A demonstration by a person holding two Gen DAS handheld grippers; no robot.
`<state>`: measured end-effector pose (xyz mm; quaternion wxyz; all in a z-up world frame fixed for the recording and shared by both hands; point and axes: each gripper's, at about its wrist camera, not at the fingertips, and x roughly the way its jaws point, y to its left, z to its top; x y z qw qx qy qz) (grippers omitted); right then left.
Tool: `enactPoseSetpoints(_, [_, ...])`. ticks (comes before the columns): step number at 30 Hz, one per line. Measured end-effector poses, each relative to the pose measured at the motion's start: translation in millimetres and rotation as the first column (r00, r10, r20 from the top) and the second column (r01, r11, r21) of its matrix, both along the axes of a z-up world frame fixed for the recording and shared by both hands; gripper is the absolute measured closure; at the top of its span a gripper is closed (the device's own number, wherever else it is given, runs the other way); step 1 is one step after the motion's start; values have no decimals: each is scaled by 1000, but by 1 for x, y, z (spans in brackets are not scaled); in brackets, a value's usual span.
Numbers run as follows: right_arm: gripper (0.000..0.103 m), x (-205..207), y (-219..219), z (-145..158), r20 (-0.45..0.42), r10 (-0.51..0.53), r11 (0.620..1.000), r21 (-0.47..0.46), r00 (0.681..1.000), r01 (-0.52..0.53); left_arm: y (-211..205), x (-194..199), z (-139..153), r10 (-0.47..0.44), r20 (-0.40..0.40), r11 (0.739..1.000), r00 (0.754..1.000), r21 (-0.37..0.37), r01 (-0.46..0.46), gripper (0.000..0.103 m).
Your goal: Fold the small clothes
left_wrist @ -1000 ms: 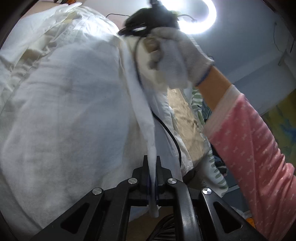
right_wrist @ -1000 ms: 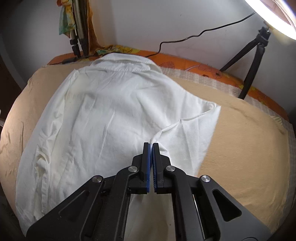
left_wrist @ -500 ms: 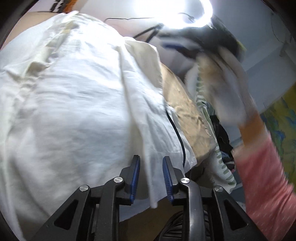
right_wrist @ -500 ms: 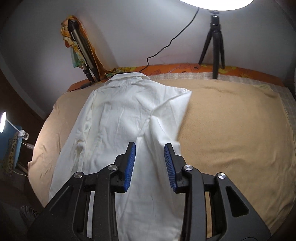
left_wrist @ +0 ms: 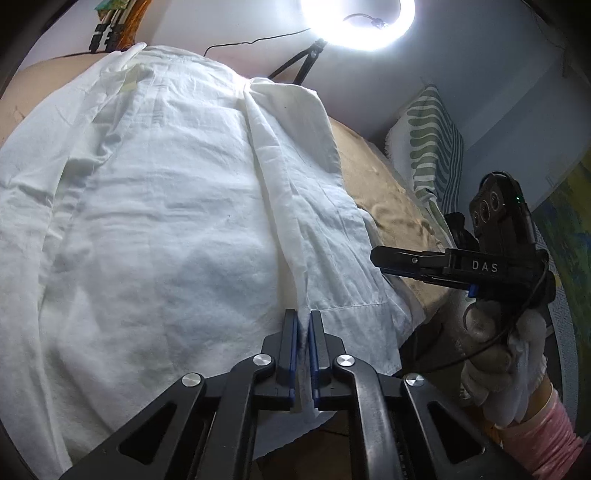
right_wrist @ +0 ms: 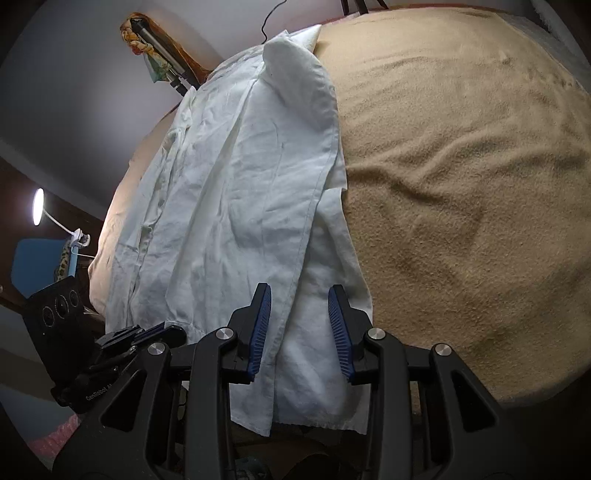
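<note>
Two tongs work one white shirt (left_wrist: 166, 229) spread on the tan-blanketed bed (right_wrist: 461, 184): left tongs (left_wrist: 303, 332) pinch its folded hem edge, right tongs (right_wrist: 299, 325) gape above the hem, gripping nothing. One ring light (left_wrist: 356, 26), one striped pillow (left_wrist: 436, 140) stand beyond.
</note>
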<state>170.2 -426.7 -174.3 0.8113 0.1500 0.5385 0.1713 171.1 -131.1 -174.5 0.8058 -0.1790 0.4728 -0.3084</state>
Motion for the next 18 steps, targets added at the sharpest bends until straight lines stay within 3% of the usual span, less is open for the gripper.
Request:
enactPoseSetpoints(1, [70, 0, 1, 1, 5, 1, 1000, 8, 1000, -1, -3, 0, 0, 7, -3, 1000, 1000, -4, -7, 101])
enactPoseSetpoints(3, [99, 1, 6, 0, 5, 18, 999, 51, 1000, -19, -4, -1, 1, 12, -8, 1000, 1000, -17, -12, 102])
enactPoseSetpoints(8, [100, -1, 9, 14, 59, 12, 999, -32, 998, -11, -8, -5, 3, 22, -54, 994, 998, -105, -28, 103])
enactPoseSetpoints(11, [101, -5, -11, 30, 93, -28, 1000, -9, 995, 29, -19, -8, 3, 2, -60, 991, 998, -131, -10, 103])
enactPoseSetpoints(16, [100, -6, -23, 20, 55, -43, 997, -61, 998, 46, -45, -14, 6, -16, 8, 1000, 1000, 2, 16, 102])
enactPoseSetpoints(18, [100, -6, -26, 14, 40, -45, 998, -37, 998, 46, -46, -19, 13, -16, 56, 998, 998, 54, 13, 92])
